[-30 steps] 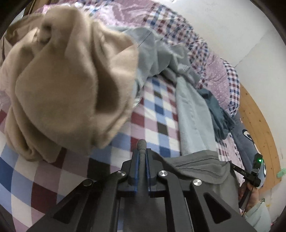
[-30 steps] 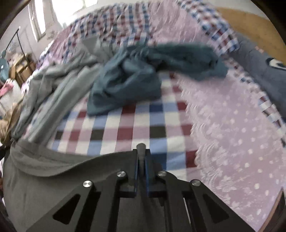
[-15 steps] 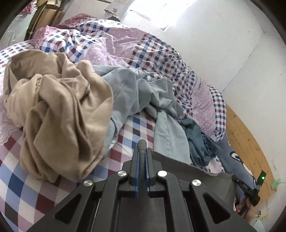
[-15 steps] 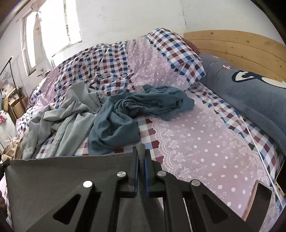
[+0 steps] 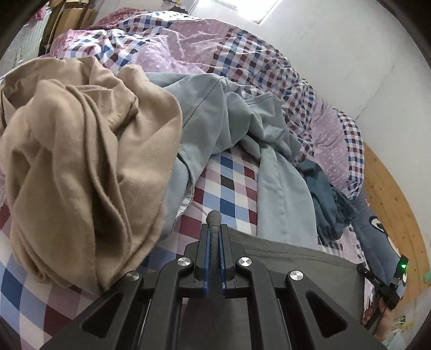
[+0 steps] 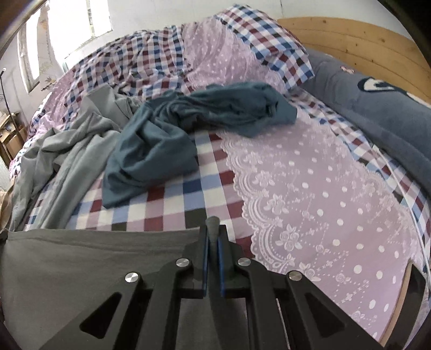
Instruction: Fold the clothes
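A dark grey garment [image 5: 309, 258] [image 6: 89, 263] hangs stretched between both grippers above the bed. My left gripper [image 5: 213, 226] is shut on one top corner of it. My right gripper [image 6: 212, 228] is shut on the other corner, and its body with a green light [image 5: 388, 280] shows at the far right of the left wrist view. A crumpled tan garment [image 5: 80, 167] lies left of the left gripper. A pale blue-grey garment [image 5: 237, 121] [image 6: 62, 150] lies beyond it, and a teal garment [image 6: 188, 118] [image 5: 326, 199] lies mid-bed.
The bed has a checked and lilac dotted cover [image 6: 309, 188] with a lace border. A checked pillow [image 6: 258, 48] and a dark blue cushion [image 6: 377, 107] lie against the wooden headboard [image 6: 358, 40]. A window [image 6: 80, 21] and wooden furniture [image 6: 10, 134] are at the left.
Both grippers rose with the grey garment from low over the bed, then dipped slightly closer to the bed. The garment's top edge stays taut between them.
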Available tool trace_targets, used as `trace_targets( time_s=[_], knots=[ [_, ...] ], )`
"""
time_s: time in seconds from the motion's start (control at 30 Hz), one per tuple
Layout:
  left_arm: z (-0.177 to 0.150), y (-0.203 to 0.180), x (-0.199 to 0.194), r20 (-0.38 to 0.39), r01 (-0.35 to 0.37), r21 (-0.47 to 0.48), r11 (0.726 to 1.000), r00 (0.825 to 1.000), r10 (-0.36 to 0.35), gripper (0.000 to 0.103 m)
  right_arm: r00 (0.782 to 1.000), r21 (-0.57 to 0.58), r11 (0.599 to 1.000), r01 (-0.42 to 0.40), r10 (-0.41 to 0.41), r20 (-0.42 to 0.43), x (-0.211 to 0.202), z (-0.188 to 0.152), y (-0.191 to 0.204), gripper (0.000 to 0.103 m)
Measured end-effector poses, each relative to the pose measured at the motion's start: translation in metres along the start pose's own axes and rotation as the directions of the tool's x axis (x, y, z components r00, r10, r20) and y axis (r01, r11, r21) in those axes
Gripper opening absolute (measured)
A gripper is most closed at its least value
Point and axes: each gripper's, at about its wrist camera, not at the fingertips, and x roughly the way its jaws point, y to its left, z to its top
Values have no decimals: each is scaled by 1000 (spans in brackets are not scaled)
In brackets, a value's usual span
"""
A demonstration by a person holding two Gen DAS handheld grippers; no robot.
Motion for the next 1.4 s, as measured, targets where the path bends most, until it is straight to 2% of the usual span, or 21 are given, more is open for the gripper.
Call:
trace_targets(
  time_s=[0.2,0.3,0.4,0.43,0.5,0.57,0.7,0.77,0.8,0.9,1.03,1.07,1.23,1.4],
  knots=[
    [-1,2,10,-23,-33,13,999,999,33,6,998,21,999,48,-47,-31,10,-3,-5,21],
    [1,5,11,-30,-52,-3,999,998,52,12,999,79,996,39,-41,25,-10,5,-18,30],
    [2,7,5,-35,-57,-9,998,998,57,20,993,145,989,-20,3,114,-45,13,-37,42],
    [3,7,2,-38,-56,-11,998,998,55,27,990,156,987,-42,20,138,-56,13,-43,45],
    [3,9,-3,-33,-38,-22,999,999,37,33,984,162,982,-96,69,167,-80,9,-55,45],
    [3,9,-9,-27,-25,-24,999,999,24,44,980,151,978,-142,118,158,-98,-1,-63,45],
    [-3,8,-23,-26,-27,-24,999,999,26,47,979,71,978,-195,190,70,-115,-28,-63,45],
    [-10,9,-32,-29,-26,-32,999,999,25,60,977,38,977,-212,211,21,-123,-48,-62,45],
    [-13,11,-38,-27,-25,-37,999,999,24,62,976,27,975,-219,219,-5,-126,-61,-63,45],
    [-25,15,-57,-26,-18,-61,998,1000,17,62,972,2,974,-228,228,-53,-132,-88,-63,42],
    [-48,19,-81,-37,-5,-97,995,999,2,62,974,-27,976,-215,212,-78,-132,-105,-61,20],
    [-56,19,-87,-46,-2,-103,995,999,-2,62,973,-21,977,-211,208,-98,-129,-109,-63,18],
    [-99,19,-113,-111,-2,-111,994,994,-11,62,968,9,976,-218,218,-127,-134,-125,-71,18],
    [-132,16,-137,-156,-32,-80,996,988,19,62,958,43,966,-254,257,-124,-152,-140,-76,19]
  ],
)
